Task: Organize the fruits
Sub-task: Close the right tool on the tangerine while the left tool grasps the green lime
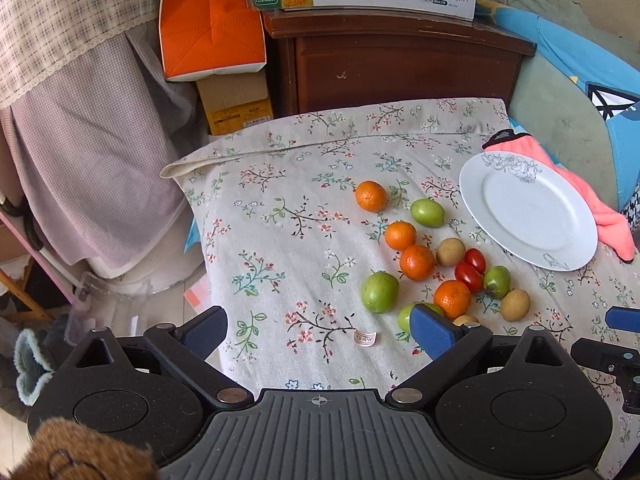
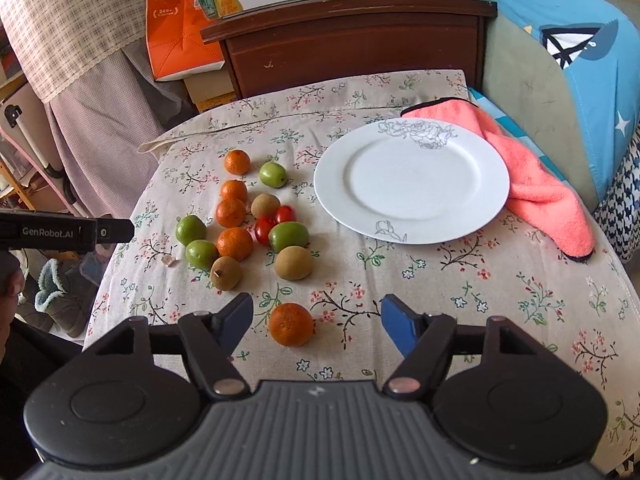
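Note:
Several small fruits lie loose on the flowered tablecloth (image 2: 480, 280): oranges (image 1: 417, 262), green fruits (image 1: 380, 292), brown ones (image 1: 515, 304) and two red tomatoes (image 1: 469, 276). An empty white plate (image 2: 412, 180) sits to their right. One orange (image 2: 291, 324) lies apart, near the front. My right gripper (image 2: 318, 322) stands open around it, with a gap between each blue pad and the peel. My left gripper (image 1: 316, 332) is open over bare cloth left of the cluster. Its right finger (image 1: 430, 330) hides part of a green fruit (image 1: 405, 317).
A pink towel (image 2: 540, 184) lies beside and partly under the plate (image 1: 528, 208). A brown cabinet (image 2: 352, 52) with a milk carton stands behind the table, and blue cushions (image 2: 568, 48) lie to the right. The table's left edge drops to cluttered floor. A small paper label (image 1: 365, 338) lies on the cloth.

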`<state>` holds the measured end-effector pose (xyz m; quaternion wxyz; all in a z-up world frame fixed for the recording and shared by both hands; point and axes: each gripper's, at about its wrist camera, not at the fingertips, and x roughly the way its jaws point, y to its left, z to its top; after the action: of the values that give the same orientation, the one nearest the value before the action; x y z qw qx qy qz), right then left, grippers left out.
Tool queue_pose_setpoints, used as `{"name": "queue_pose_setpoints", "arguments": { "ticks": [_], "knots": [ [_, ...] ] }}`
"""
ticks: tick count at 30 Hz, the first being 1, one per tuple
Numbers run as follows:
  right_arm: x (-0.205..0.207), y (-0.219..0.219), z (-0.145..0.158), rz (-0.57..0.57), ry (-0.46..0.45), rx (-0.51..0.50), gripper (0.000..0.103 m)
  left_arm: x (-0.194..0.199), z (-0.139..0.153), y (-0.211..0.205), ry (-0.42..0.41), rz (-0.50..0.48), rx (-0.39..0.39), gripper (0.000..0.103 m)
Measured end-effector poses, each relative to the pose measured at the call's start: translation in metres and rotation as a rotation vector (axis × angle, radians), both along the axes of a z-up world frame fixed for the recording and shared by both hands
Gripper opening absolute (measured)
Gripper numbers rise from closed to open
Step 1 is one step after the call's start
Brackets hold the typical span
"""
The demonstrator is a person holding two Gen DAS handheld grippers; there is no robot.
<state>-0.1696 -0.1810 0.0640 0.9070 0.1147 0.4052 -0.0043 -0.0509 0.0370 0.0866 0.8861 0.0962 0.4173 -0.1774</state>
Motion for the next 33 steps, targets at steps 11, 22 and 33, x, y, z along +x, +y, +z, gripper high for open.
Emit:
{"name": "queue_pose_setpoints", "arguments": {
  "ticks": [11,22,33],
  "knots": [
    [0.007,0.010,-0.022,0.095,0.043,0.004,0.046,0.018,-0.017,-0.003,0.040,0.020,-0.058,0.083],
    [0.022,0.024,-0.034,0.119,0.059,-0.039,0.033,0.030,-0.030,-0.015,0.043,0.001,-0.075,0.076],
    [0.025,0.025,-0.036,0.096,0.059,-0.020,0.031,0.037,-0.047,-0.030,0.077,-0.003,-0.085,0.058]
  ]
}}
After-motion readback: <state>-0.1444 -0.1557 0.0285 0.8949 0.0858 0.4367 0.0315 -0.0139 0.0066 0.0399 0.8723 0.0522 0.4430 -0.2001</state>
